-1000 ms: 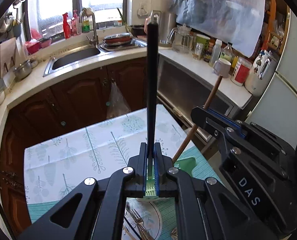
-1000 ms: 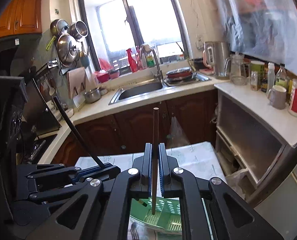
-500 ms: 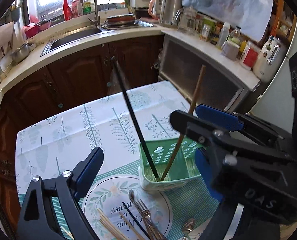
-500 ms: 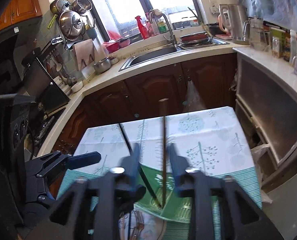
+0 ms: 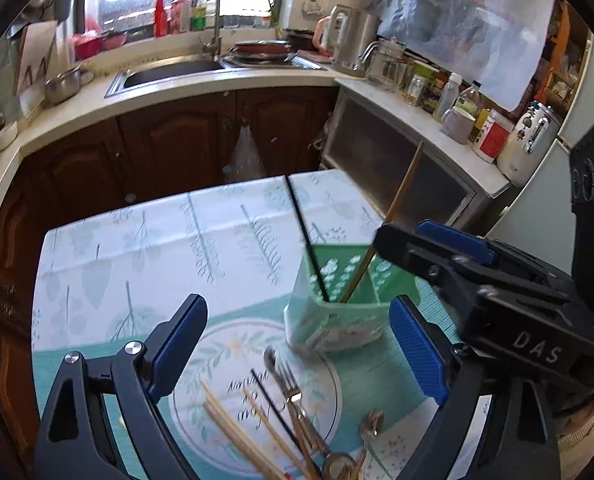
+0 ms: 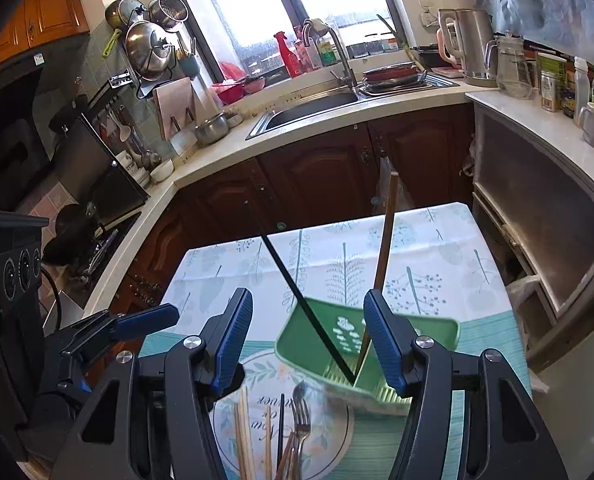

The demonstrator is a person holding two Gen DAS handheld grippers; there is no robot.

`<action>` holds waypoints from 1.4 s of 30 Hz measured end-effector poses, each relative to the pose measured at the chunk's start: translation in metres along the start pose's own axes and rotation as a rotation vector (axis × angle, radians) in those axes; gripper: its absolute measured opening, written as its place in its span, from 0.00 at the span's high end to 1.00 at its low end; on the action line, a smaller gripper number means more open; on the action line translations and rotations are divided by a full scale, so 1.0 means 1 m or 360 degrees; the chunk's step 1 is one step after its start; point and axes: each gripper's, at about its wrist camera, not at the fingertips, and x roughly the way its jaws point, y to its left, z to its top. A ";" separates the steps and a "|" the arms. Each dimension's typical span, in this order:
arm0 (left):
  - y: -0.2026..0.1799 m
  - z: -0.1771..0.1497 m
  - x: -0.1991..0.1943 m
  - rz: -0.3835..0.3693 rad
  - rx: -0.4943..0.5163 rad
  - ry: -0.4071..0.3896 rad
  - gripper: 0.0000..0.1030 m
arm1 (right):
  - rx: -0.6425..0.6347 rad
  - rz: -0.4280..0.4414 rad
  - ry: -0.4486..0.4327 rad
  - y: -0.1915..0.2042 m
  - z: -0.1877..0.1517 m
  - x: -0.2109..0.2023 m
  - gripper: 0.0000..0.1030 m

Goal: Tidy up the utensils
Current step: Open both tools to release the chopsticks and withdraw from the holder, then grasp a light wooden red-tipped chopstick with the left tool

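- The left gripper (image 5: 297,356) hangs over the plate with its blue-padded fingers spread wide apart and nothing between them.
- The plate (image 5: 217,344) sits on the striped mat near the front edge of the table, and the rest of the cutlery lies on it: pale wooden chopsticks (image 5: 233,428) towards its left side, one black chopstick (image 5: 275,408) beside them, then a fork (image 5: 293,388) among other metal pieces, with a spoon (image 5: 371,428) at the plate's right rim.
- The wooden chopsticks look light, stiff and thin; a grip near the middle of the shaft would likely stop them swinging, though lying flat on smooth china they may skid away from closing fingers.
- The metal pieces are probably heavier and slicker, and they overlap, so the narrow handle of the topmost one seems the safest place to pinch.
- The green holder (image 5: 337,304) stands just beyond the plate towards the table's right edge. It looks like light plastic that a sideways knock could tip.
- A black chopstick (image 6: 297,292) and a wooden chopstick (image 6: 385,256) already stand in it, leaning apart, their lower ends meeting near its divider.
- The right gripper (image 6: 309,340) hovers above the holder with its fingers apart, holding nothing; the two standing chopsticks rise through the gap.
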 end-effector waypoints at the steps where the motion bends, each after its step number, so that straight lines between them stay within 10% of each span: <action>1: 0.003 -0.004 -0.003 0.0016 -0.0013 0.0016 0.11 | 0.0003 0.0000 -0.0002 0.004 -0.004 -0.008 0.43; 26: 0.044 -0.145 -0.092 0.0336 -0.0258 -0.0052 0.11 | -0.0102 0.0147 0.0179 0.123 -0.186 -0.105 0.43; 38: 0.100 -0.204 -0.052 0.0386 -0.0454 0.0177 0.12 | -0.0219 0.0038 0.0460 0.145 -0.226 -0.046 0.43; 42: 0.117 -0.221 -0.028 0.0269 -0.0557 0.0320 0.31 | -0.0243 0.0048 0.0575 0.144 -0.226 -0.017 0.57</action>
